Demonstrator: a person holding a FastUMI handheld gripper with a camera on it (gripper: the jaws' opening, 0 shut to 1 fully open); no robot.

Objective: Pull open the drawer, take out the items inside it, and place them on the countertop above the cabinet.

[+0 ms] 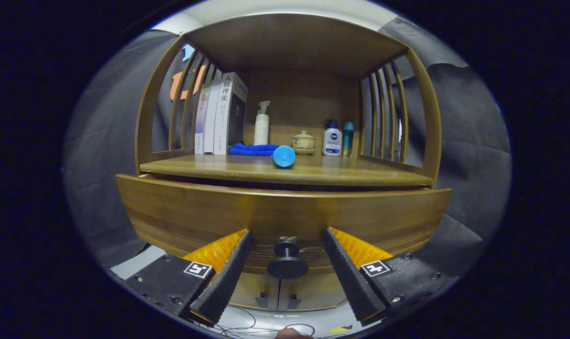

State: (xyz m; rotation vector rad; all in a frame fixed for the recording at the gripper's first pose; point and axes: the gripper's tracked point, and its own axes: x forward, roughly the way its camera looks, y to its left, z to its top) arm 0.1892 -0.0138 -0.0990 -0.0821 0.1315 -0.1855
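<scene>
The wooden cabinet's drawer front [195, 212] spans the view right in front of the fingers, under the countertop [341, 175]. A thin dark gap runs between the drawer's top edge and the countertop; the drawer's inside is hidden. Its black round knob [287, 264] sits between my two fingers, low on the front. My gripper [288, 232] is open, with black ribbed fingers [228, 273] standing either side of the knob and clear of it. Their tips are close to the drawer front.
On the countertop stand books [221, 113] at the left, a white pump bottle [261, 126], a blue cloth [252, 149], a blue round object [284, 156], a small lidded jar [303, 141], a lotion bottle [332, 140] and a blue bottle [348, 136]. Slatted sides enclose the shelf. Cables [266, 327] lie on the floor below.
</scene>
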